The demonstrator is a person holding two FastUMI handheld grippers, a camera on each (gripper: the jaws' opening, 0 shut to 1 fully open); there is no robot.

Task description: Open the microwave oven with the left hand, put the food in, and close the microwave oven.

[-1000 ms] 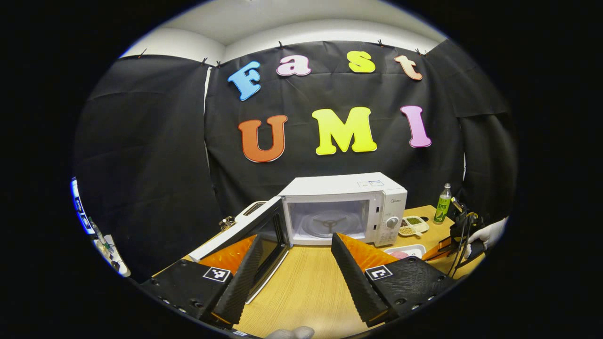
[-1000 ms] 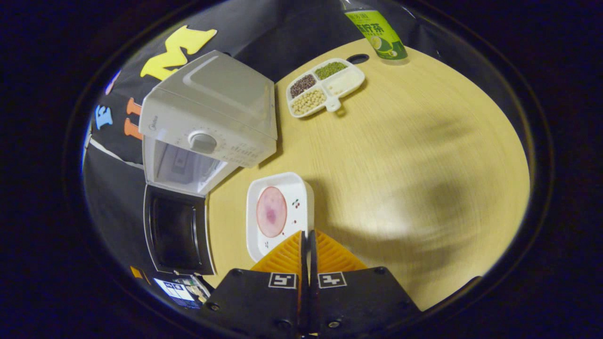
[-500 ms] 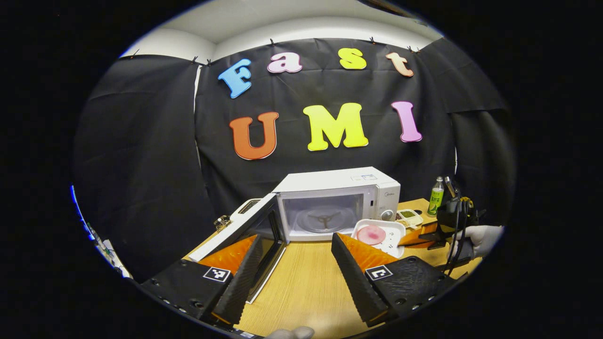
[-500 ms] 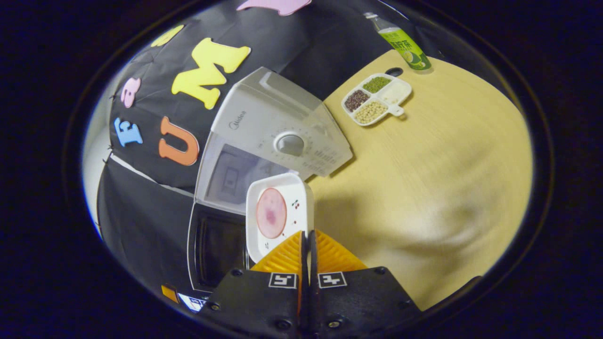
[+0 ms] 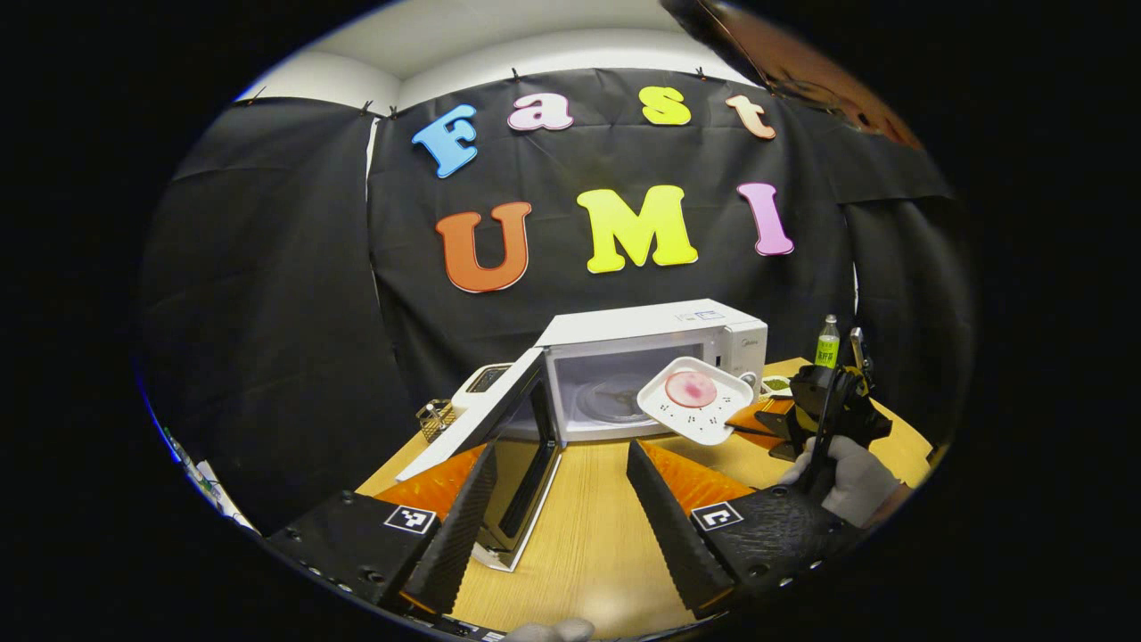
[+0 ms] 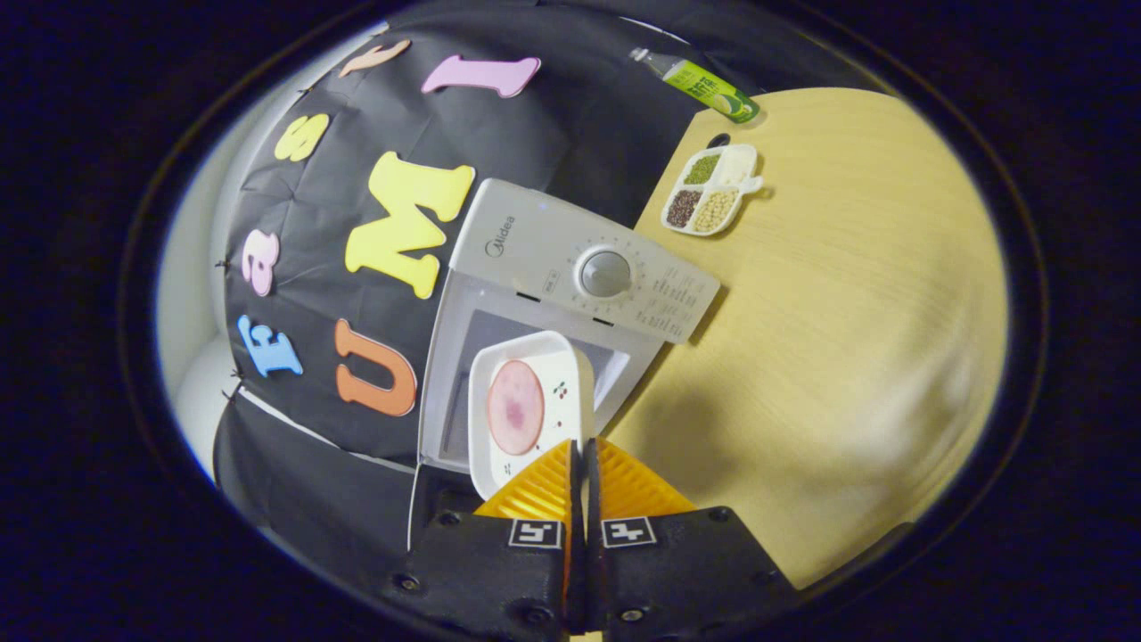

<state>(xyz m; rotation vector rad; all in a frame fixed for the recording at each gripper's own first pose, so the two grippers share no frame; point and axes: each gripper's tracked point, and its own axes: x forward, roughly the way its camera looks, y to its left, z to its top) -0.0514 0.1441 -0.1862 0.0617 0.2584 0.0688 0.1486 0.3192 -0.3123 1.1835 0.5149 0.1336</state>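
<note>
Lifted since a second ago, when it lay on the table in front of the microwave's control panel, the white tray [image 6: 531, 406] with its pink slice of food [image 6: 514, 406] now hangs in the air before the open cavity of the microwave [image 5: 655, 366]. The right gripper [image 6: 581, 459] pinches the tray's near rim, jaws pressed almost together on it. In the left gripper view a gloved hand [image 5: 847, 486] holds that gripper out, tray tilted. The microwave door [image 5: 499, 437] stands swung wide toward the table's left edge. The left gripper [image 5: 557, 486] hovers low over the wooden table [image 5: 593, 526], jaws spread and empty. A divided dish of beans [image 6: 709, 189] and a green bottle [image 6: 704, 85] sit near the table's far edge
</note>
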